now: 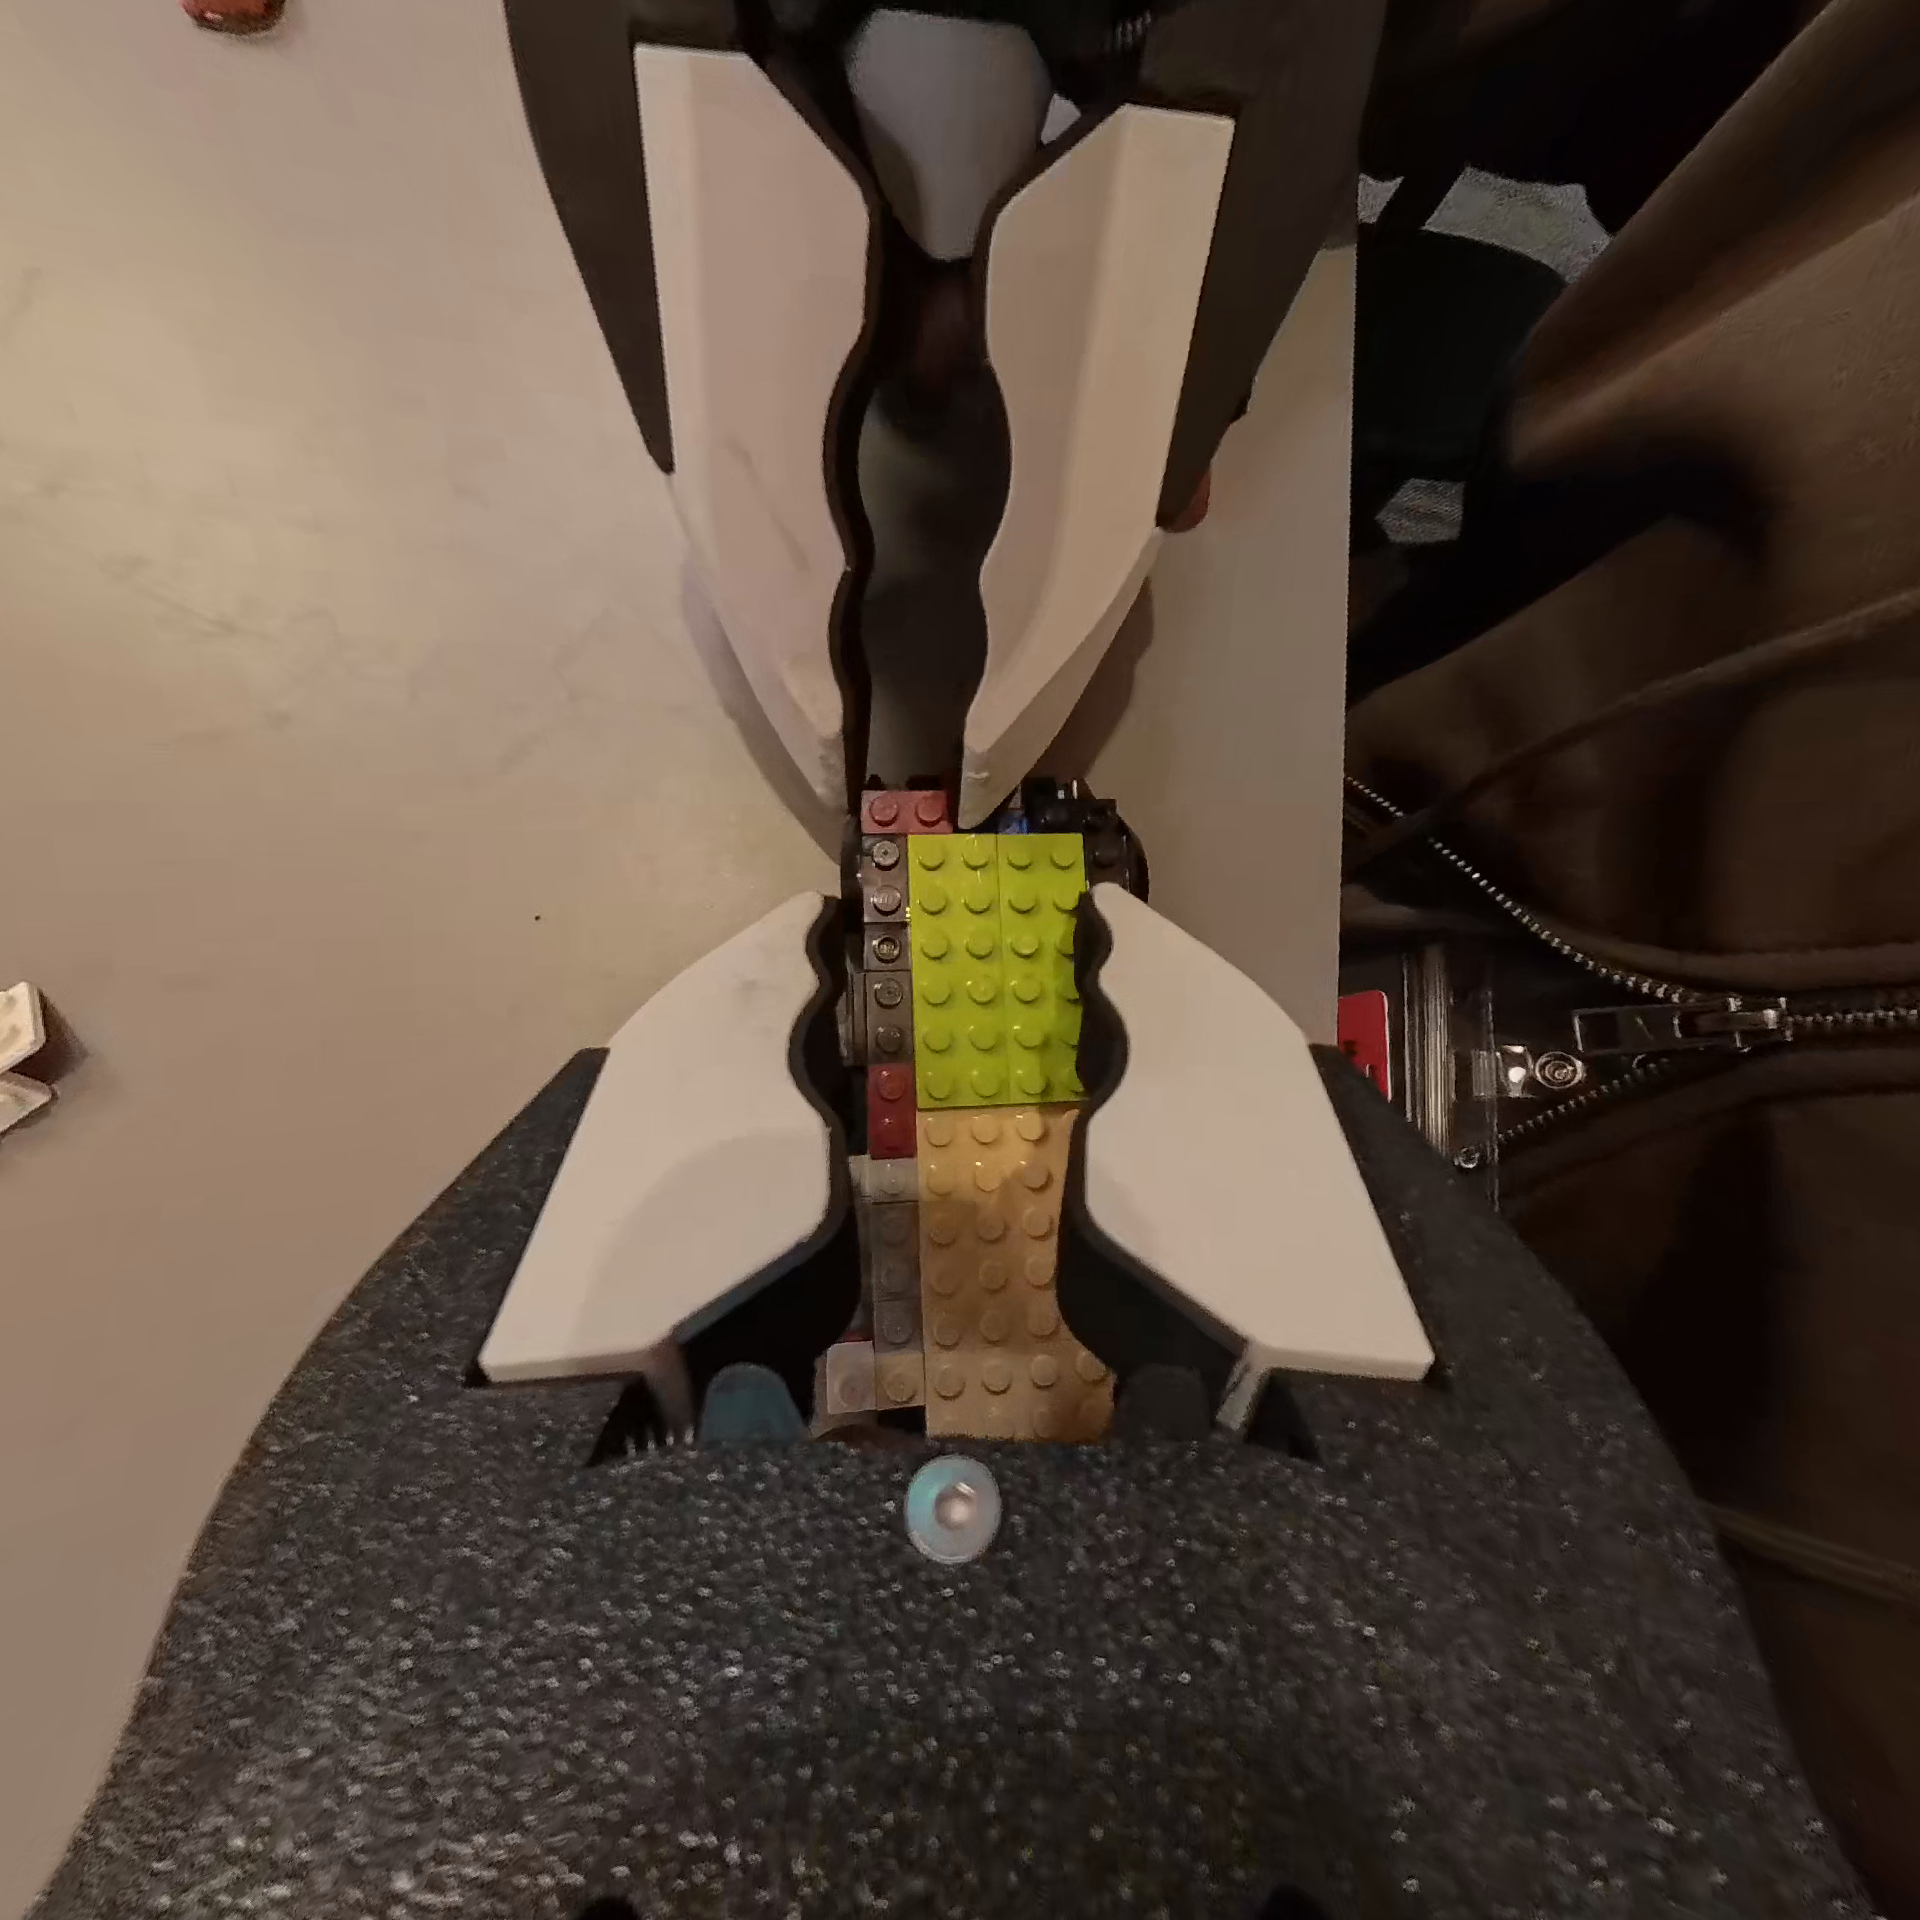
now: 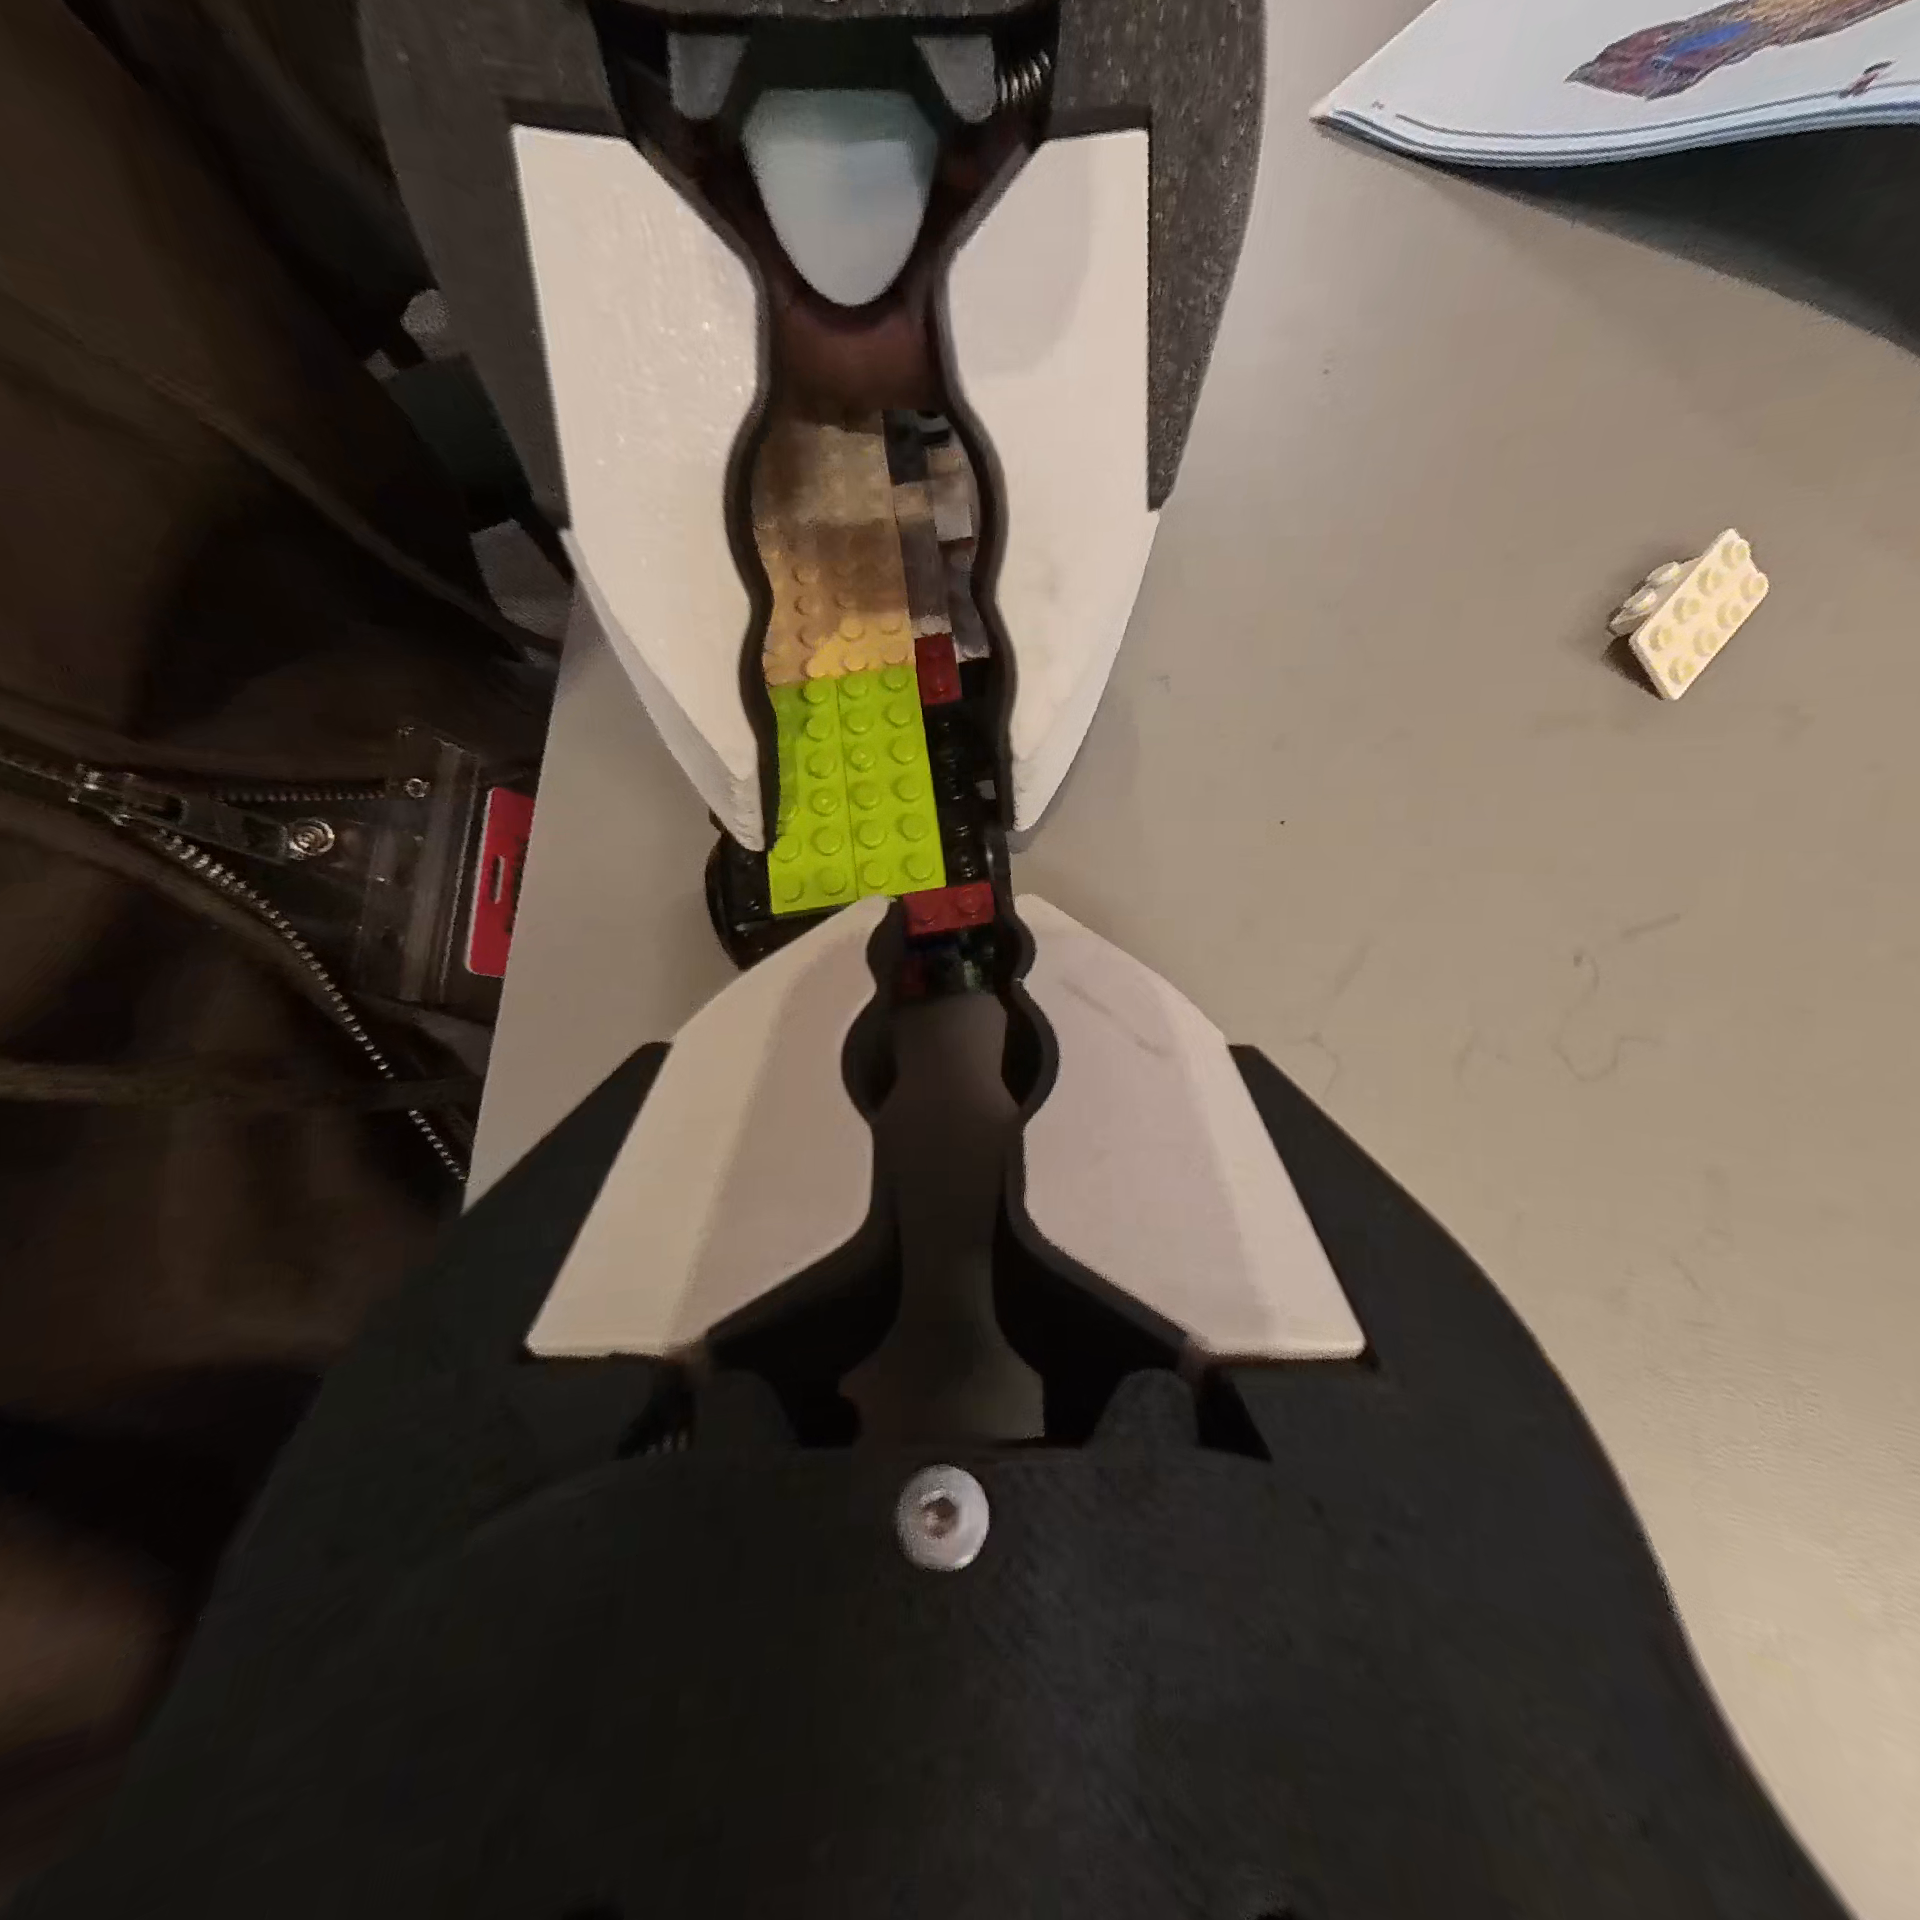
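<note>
Between both tongs (image 1: pixel 961 914), half-hidden brick model (image 1: pixel 997 966)

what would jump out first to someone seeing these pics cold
A long toy-brick build with a lime green studded plate and a tan studded plate sits clamped in the left gripper, in the middle of both views. The right gripper meets it head-on, its jaws at the dark red brick on the end. Off to the right, a small white studded plate lies alone on the grey table.
</note>
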Tool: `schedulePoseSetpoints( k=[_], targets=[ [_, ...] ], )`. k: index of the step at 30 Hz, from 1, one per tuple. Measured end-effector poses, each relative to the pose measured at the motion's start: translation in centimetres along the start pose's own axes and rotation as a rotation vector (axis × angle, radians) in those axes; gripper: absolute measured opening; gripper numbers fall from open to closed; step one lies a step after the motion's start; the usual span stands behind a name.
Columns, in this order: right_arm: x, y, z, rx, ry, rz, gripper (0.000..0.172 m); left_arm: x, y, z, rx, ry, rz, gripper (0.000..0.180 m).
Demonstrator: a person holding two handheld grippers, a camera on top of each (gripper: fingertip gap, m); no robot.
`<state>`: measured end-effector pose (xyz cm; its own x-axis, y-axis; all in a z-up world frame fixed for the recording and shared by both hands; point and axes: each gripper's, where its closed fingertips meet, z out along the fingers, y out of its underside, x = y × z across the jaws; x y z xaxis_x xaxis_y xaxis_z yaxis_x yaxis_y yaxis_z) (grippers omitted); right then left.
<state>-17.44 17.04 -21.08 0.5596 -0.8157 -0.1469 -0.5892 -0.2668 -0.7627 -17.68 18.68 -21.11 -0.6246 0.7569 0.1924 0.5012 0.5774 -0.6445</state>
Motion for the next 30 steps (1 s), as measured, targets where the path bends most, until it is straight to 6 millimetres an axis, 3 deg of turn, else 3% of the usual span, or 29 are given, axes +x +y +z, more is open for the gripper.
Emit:
schedulePoseSetpoints(
  k=[11,19,21,26,30],
  targets=[
    [0.1,0.0,-0.4,0.004,0.133,-0.185,0.016,0.0,0.0,0.0,0.010,0.004,-0.007,0.042],
    [-0.2,-0.6,-1.0,0.069,0.045,-0.041,0.016,0.1,0.0,0.1,0.010,0.015,-0.010,0.042],
    [0.1,-0.8,-1.7,0.109,0.032,0.018,0.016,0.1,0.0,0.0,0.011,0.016,-0.012,0.041],
    [2.2,0.2,-4.6,0.124,0.186,0.081,0.016,0.1,0.0,0.0,0.015,0.028,-0.021,0.041],
    [4.8,1.3,-10.3,0.109,0.430,0.128,0.016,0.1,0.0,-0.1,0.021,0.038,-0.028,0.041]
  ],
)
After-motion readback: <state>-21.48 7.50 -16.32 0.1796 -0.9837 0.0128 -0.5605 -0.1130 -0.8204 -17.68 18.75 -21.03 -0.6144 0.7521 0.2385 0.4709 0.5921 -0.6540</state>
